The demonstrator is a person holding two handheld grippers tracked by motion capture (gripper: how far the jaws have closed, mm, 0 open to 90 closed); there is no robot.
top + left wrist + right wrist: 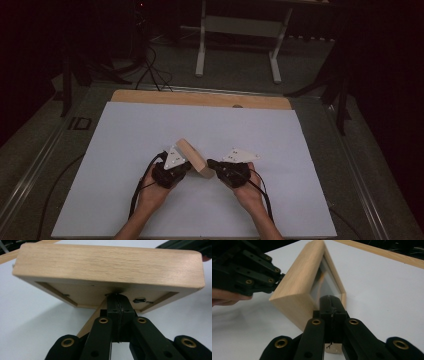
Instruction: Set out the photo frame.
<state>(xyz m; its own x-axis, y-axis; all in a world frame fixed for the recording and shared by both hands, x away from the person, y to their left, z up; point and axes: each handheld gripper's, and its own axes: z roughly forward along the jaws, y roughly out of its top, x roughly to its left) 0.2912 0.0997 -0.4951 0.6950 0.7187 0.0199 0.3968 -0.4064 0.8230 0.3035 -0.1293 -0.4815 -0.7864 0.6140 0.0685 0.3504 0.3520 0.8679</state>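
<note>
Hands at the near edge hold 2 grippers. Left gripper (186, 167) has its jaws fully closed, tips touching the back of a wooden picture frame (195, 157). Right gripper (212, 163), jaws likewise closed, touches its glass front. Frame stands tilted on the white table (280, 145).

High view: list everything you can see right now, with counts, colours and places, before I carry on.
Wooden picture frame: one, light wood, tilted on edge at the sheet's middle, between both tongs.
White sheet: one, white, covering the table.
Wooden board: one, tan, its far strip showing beyond the sheet.
Metal stand: one, pale grey, on the floor behind the table.
Cables: several, black, on the floor at far left.
Left tongs: one, black with grey plate, shut against the frame's back.
Right tongs: one, black with grey plate, shut at the frame's front.
Hands: two, entering from the bottom.
</note>
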